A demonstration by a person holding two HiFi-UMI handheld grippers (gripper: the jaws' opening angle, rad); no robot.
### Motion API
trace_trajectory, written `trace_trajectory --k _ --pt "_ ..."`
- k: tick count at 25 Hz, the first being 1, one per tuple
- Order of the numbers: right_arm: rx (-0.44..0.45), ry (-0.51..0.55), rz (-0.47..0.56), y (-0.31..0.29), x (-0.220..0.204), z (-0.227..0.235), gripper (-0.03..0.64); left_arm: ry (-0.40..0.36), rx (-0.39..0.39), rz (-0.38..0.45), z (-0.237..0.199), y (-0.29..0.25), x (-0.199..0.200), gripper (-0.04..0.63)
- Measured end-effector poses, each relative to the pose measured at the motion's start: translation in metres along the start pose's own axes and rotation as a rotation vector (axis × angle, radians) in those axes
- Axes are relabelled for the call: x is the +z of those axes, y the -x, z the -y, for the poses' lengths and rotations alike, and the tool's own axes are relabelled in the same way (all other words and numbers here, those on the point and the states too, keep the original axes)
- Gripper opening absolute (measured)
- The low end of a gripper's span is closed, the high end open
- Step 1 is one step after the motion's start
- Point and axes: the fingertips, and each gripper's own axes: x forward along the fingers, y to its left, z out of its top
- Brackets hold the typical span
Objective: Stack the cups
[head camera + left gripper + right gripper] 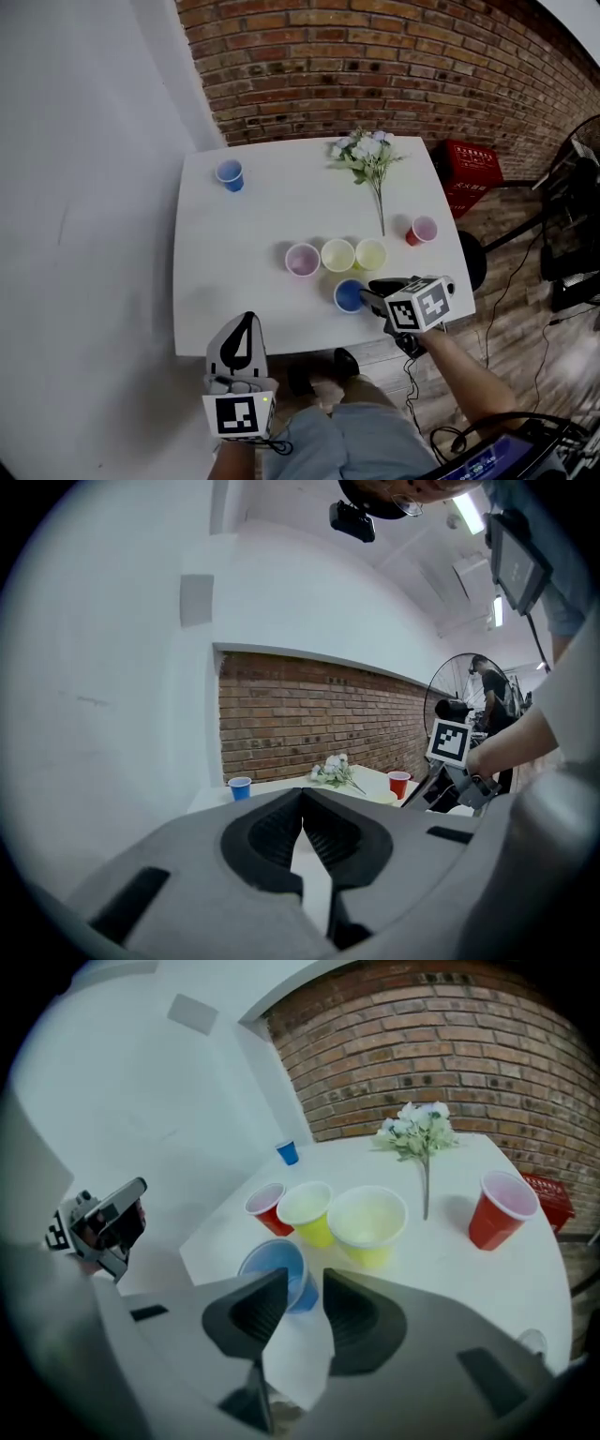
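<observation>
A blue cup (349, 295) stands upright near the table's front edge, in front of a row of three cups: red (302, 259), yellow (337, 254) and pale yellow-green (370, 253). My right gripper (372, 292) sits just right of this blue cup. In the right gripper view its jaws (305, 1279) stand apart, and the blue cup (277, 1274) sits just beyond the left tip, not pressed. Another red cup (422, 230) stands alone at the right and another blue cup (230, 174) at the far left. My left gripper (247, 323) hangs shut and empty below the front edge.
The white table (253, 216) stands against a brick wall, with a white wall to its left. A sprig of white flowers (367, 155) lies at the back right. A red crate (469, 173) and a dark stool (472, 258) stand on the floor to the right.
</observation>
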Motion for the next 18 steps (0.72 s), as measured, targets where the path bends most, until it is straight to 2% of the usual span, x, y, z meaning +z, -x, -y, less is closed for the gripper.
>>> trace_trajectory --k 5,9,10,12,18 --pt "-0.007 0.051 -0.069 -0.003 0.004 -0.005 0.126 -0.005 -0.007 -0.001 -0.006 0.002 -0.003 0.009" --pt "0.003 0.038 -0.124 -0.007 -0.002 -0.007 0.13 0.005 -0.013 -0.003 -0.008 0.004 -0.004 0.009" --pt "-0.002 0.039 -0.14 -0.008 -0.004 -0.007 0.114 0.008 -0.011 -0.01 -0.009 0.005 -0.005 0.009" --pt "-0.021 0.051 -0.166 -0.01 -0.008 -0.006 0.037 0.008 -0.012 -0.008 -0.01 0.005 -0.005 0.009" --pt "0.02 0.076 -0.22 0.007 0.0 -0.023 0.029 0.005 -0.028 0.018 -0.009 0.006 -0.001 0.009"
